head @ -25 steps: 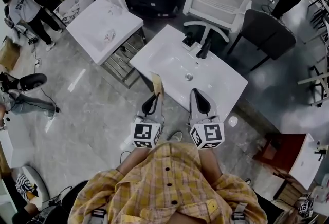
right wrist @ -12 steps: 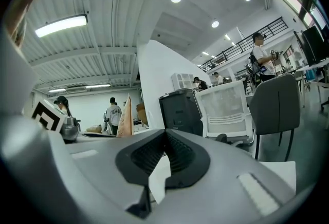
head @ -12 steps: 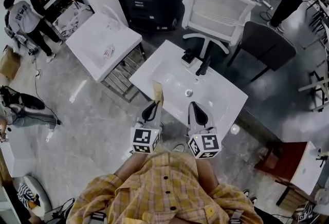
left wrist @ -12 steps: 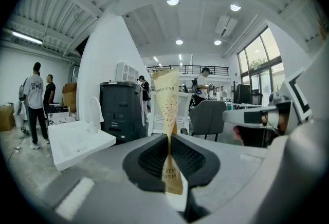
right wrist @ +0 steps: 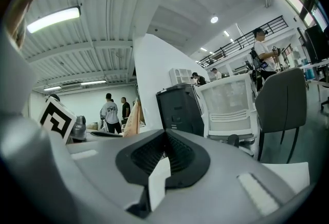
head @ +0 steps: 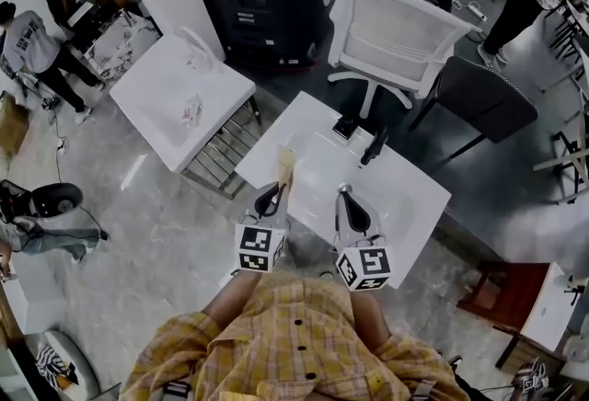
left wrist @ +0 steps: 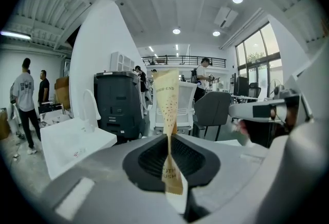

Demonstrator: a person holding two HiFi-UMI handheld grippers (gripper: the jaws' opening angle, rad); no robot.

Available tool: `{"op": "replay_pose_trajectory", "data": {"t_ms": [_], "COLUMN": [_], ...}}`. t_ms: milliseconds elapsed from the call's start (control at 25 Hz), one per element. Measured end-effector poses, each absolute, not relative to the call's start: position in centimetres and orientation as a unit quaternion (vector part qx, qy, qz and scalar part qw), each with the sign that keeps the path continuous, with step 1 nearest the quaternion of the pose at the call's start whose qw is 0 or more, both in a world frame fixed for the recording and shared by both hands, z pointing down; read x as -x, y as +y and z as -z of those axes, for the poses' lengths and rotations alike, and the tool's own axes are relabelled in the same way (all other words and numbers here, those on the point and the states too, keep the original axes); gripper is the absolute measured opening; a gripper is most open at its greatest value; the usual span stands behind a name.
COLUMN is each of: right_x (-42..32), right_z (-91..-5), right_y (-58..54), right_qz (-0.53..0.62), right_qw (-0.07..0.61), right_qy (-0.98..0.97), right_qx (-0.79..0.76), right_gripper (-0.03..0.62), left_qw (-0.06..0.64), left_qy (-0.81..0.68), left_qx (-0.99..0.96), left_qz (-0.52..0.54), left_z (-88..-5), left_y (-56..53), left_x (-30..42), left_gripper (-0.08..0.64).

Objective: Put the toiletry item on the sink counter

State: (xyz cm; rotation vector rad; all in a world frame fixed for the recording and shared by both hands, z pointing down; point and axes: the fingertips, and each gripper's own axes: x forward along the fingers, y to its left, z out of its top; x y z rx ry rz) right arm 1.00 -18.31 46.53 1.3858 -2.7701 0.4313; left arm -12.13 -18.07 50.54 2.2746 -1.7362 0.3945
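Mid-carry, by the look of things: holding the packet (head: 286, 162) in the air over the near left edge of the tabletop (head: 419, 206), not yet set down. Clamped by its lower end in the left gripper (head: 275, 191), jaws closed tight on it, most of its length out past the tips. Nothing in the right gripper (head: 343, 197): closed on itself and empty, alongside the left, over the tabletop's near edge and short of the faucet (head: 375, 148).

Long and flat, narrow at the pinch, wider toward the free end. Runs in line with the jaws, pointing away from the person (head: 294, 335) toward the far side of the tabletop. Stands upright in the left gripper view, printed face toward the camera.

Next, probably: reach farther in over a flat stretch beside the basin (head: 322, 160), tip the free end down to lay it flat rather than on edge, lower to contact, then let go. Best kept off the basin's slope, where likely to slide.
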Motion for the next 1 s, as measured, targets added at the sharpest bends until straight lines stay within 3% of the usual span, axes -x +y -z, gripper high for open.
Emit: {"op": "replay_pose_trajectory", "data": {"t_ms": [600,1000], "right_x": [3.9,4.9], "right_z": [-50.8,-53.4], "right_y": [-23.7,-25.6], "right_qz": [-0.17,-0.189], "right_qw": [0.044,0.073], "right_qy": [-0.861,-0.84], "right_qx": [-0.477,-0.504], "right_gripper": [0.002,0.002], "left_qw": [0.197,0.182], "left_qy": [-0.528,-0.509], "left_qx": [-0.795,-0.782], "left_qz": [-0.226,-0.31], "left_z": [-60.0,-67.4], "left_y": [-26.8,-32.1], "left_x": [18.3,21.4], "left_gripper": [0.028,0.028]}}
